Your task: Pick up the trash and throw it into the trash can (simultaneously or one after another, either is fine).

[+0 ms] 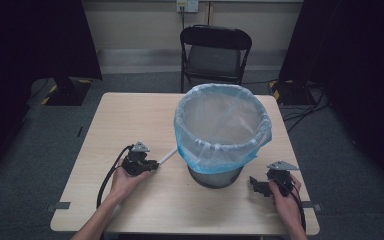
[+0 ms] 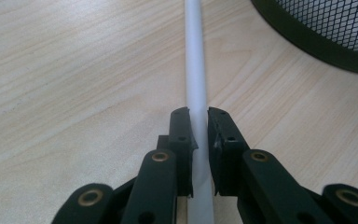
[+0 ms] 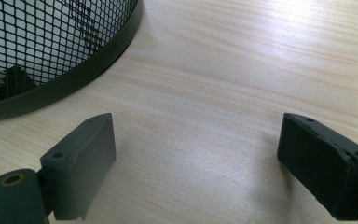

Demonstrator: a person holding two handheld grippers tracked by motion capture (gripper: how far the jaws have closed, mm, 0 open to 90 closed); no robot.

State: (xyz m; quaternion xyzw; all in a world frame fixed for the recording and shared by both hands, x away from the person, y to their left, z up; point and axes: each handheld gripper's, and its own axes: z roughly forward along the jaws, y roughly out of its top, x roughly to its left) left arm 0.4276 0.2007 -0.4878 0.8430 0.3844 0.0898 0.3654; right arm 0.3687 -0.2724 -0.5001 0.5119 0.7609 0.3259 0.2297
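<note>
White plastic tube (image 2: 196, 70) — slender, matt, lying flat on the pale wood-grain table (image 1: 130, 120). In the left gripper view it is running straight up the middle of the frame, from the bottom edge to the top. In the high view it is showing at centre left as a short white length slanting up and right toward the bin.

Left gripper (image 2: 199, 135) — black, two-jawed, held in the person's left hand (image 1: 122, 182) at lower left of centre in the high view. Its jaws are pressing on the tube from both sides, clamping it.

Right gripper (image 3: 196, 158) — black, held in the person's right hand (image 1: 286, 200) at lower right of the high view. Its jaws are standing wide apart over bare table, gripping nothing.

Black wire-mesh bin (image 1: 215, 176) — standing at the centre of the high view, between the two grippers, lined with a translucent blue bag (image 1: 220, 125) that is folding down over the rim. Its dark base band is curving across the upper right of the left gripper view and the upper left of the right gripper view.

Black folding chair (image 1: 215, 52) — standing beyond the table's far edge, top centre.
</note>
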